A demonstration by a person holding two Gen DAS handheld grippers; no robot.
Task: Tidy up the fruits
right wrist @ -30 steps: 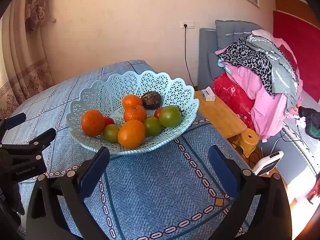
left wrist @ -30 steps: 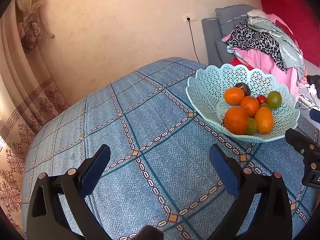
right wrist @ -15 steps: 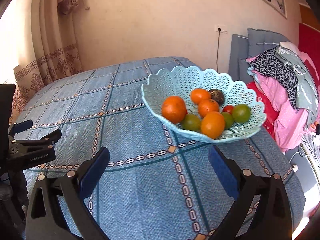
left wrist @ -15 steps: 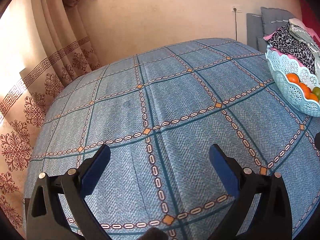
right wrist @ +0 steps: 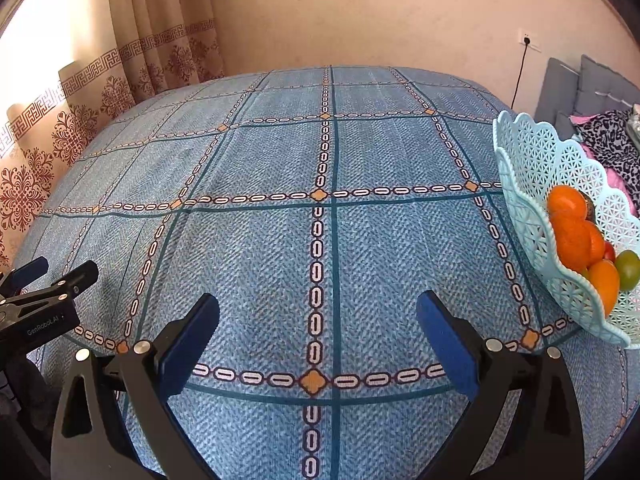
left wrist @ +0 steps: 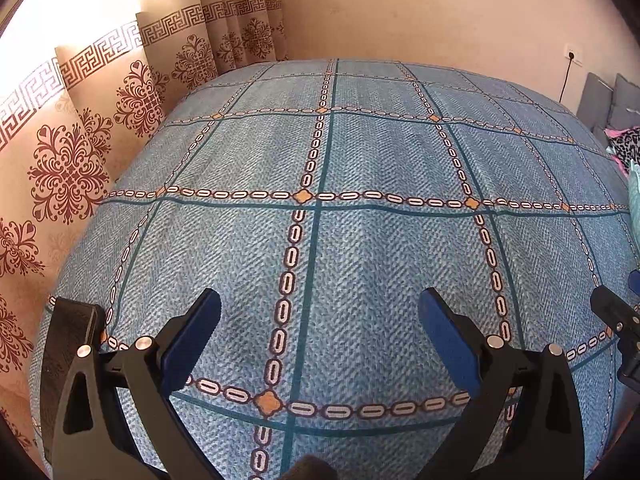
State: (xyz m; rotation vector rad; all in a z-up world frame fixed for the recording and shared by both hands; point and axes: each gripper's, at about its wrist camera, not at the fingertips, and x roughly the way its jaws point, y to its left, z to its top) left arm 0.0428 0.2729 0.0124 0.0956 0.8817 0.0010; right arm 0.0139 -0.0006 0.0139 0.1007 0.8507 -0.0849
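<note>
Both tools are empty with their blue pads spread wide apart: the left tool (left wrist: 320,332) and the right tool (right wrist: 318,328) each hover over the blue patterned cloth on the desk (right wrist: 320,160), pointing at bare fabric. The fruit sits in a pale blue lattice basket (right wrist: 532,168), off to the right of the right tool and somewhat ahead of it — oranges (right wrist: 570,236) piled with a green fruit (right wrist: 628,268) and something small and red between them. From the left tool only a sliver of the basket's rim shows at the far right edge. Neither tool is near any fruit, so this reads as an aiming or transit step with no pick begun. A next move would call for swinging the right tool rightward toward the basket and lining its pads around a single fruit.
</note>
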